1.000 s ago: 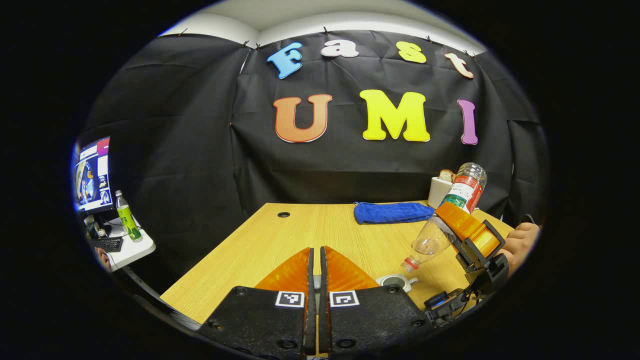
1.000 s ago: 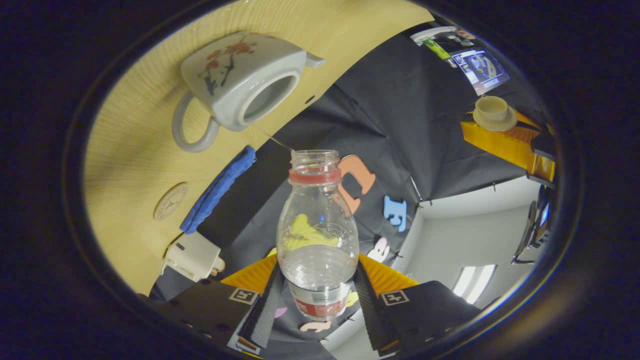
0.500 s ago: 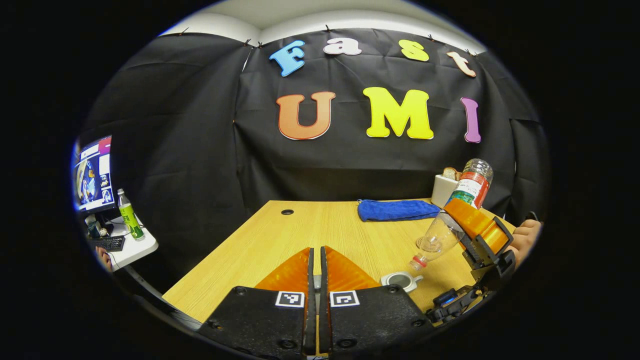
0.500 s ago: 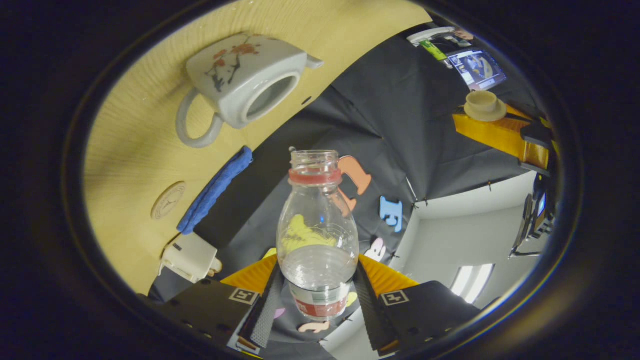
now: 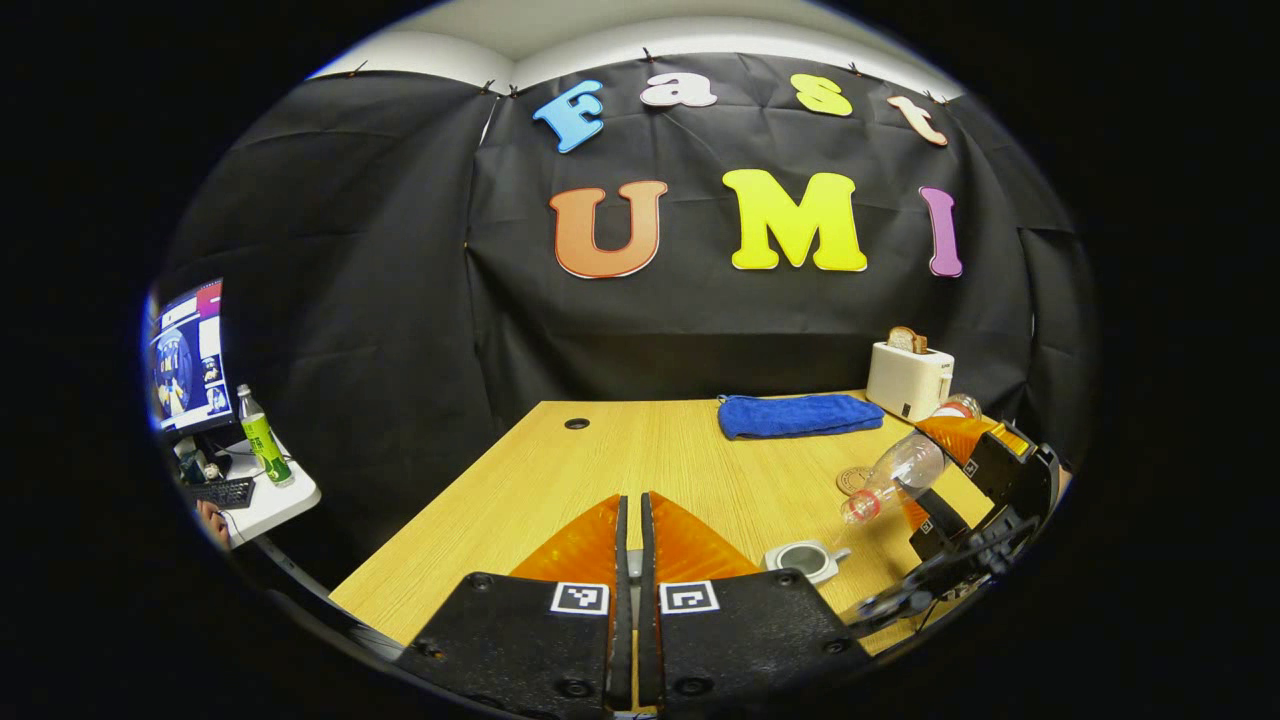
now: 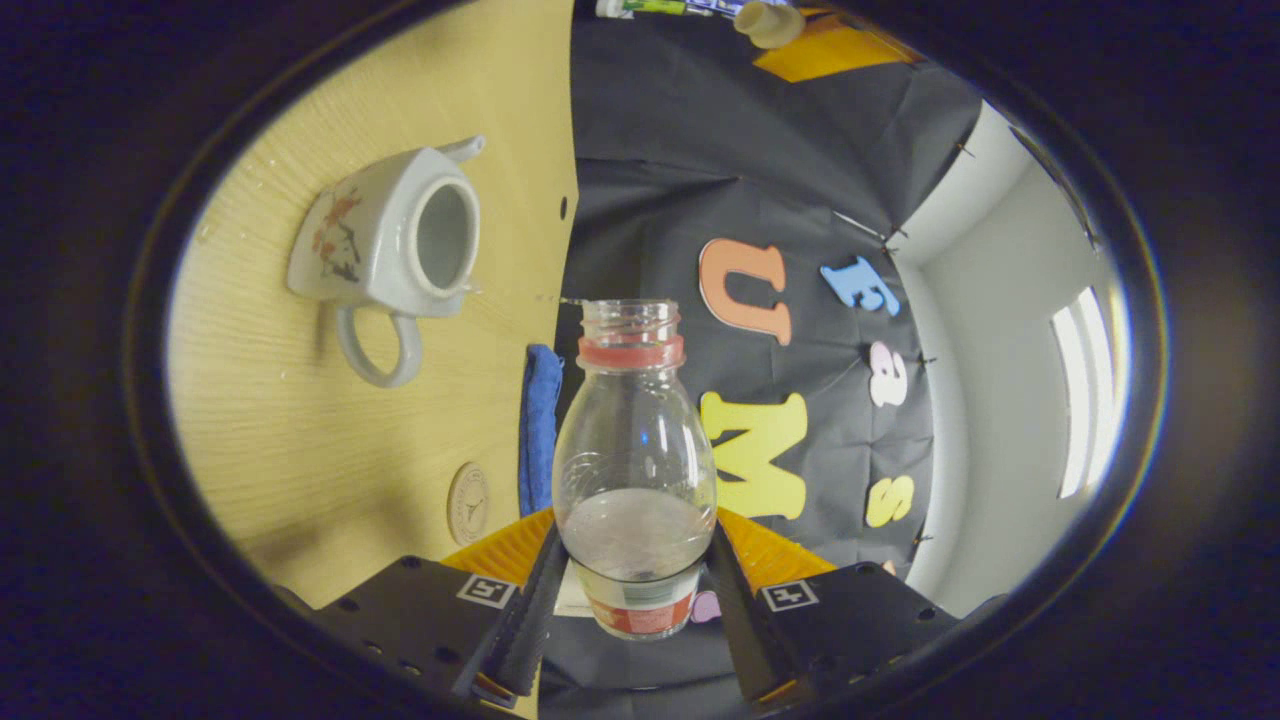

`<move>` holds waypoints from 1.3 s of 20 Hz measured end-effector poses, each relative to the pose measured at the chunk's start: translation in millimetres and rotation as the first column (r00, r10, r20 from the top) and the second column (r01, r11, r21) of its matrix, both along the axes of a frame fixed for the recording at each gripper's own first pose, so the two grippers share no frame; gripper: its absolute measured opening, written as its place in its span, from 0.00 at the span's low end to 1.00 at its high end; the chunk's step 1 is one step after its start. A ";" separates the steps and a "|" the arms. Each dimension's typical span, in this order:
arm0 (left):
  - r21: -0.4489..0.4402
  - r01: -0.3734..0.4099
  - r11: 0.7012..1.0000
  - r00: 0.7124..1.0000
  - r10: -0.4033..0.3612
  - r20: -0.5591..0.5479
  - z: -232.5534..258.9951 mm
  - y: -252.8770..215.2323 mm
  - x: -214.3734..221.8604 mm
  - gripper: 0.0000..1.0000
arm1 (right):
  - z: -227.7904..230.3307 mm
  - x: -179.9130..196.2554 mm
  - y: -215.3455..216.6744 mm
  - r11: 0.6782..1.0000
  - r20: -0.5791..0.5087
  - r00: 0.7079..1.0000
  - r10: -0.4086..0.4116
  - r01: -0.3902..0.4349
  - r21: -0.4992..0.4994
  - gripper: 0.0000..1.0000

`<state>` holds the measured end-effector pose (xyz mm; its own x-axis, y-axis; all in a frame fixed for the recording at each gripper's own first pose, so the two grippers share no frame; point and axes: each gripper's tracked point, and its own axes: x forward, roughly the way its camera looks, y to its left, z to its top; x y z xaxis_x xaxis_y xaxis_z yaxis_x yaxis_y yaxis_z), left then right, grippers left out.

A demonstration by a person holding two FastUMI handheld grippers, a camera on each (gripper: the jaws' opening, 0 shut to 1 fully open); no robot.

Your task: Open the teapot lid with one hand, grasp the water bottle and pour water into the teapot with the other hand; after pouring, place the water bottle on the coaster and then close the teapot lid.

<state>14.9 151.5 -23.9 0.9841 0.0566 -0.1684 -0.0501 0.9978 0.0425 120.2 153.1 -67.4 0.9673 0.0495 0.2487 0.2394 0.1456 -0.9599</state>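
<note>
Teapot (image 6: 385,243) sits open near the table's (image 5: 560,490) front edge. Your right gripper (image 6: 632,590) squeezes the tilted water bottle (image 6: 634,470) above it. Your left gripper (image 5: 630,540) pinches the teapot lid (image 6: 768,22) tight. Coaster (image 6: 467,503) lies by the blue towel (image 5: 798,414).

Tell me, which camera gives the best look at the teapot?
The right gripper view: the teapot appears large there, with its open mouth, handle and painted side clear. In the left gripper view the teapot is small and low, partly hidden behind that gripper's own body.
</note>
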 end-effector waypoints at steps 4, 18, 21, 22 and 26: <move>0.007 0.015 1.000 1.000 -0.015 0.006 0.6 -2.9 -1.7 0.05 | -14.6 16.6 -18.6 0.981 -0.099 0.995 -0.023 0.042 0.189 0.75; 0.058 0.028 0.998 1.000 -0.028 0.007 0.5 -11.6 0.5 0.05 | 19.7 57.2 -33.2 0.656 -0.175 0.981 0.085 0.077 0.751 0.75; 0.052 0.027 0.998 1.000 -0.028 0.008 -1.0 -8.9 1.0 0.05 | 34.8 62.4 -30.0 0.490 -0.128 0.982 0.142 0.043 0.870 0.75; 0.048 0.027 0.998 1.000 -0.028 0.008 -0.6 -8.9 0.3 0.05 | 40.5 66.0 -29.9 0.433 -0.105 0.982 0.157 0.027 0.901 0.74; 0.041 0.026 0.999 1.000 -0.027 0.009 0.4 -4.7 0.6 0.05 | 31.4 88.7 -28.7 0.196 -0.104 0.973 0.206 0.064 0.979 0.75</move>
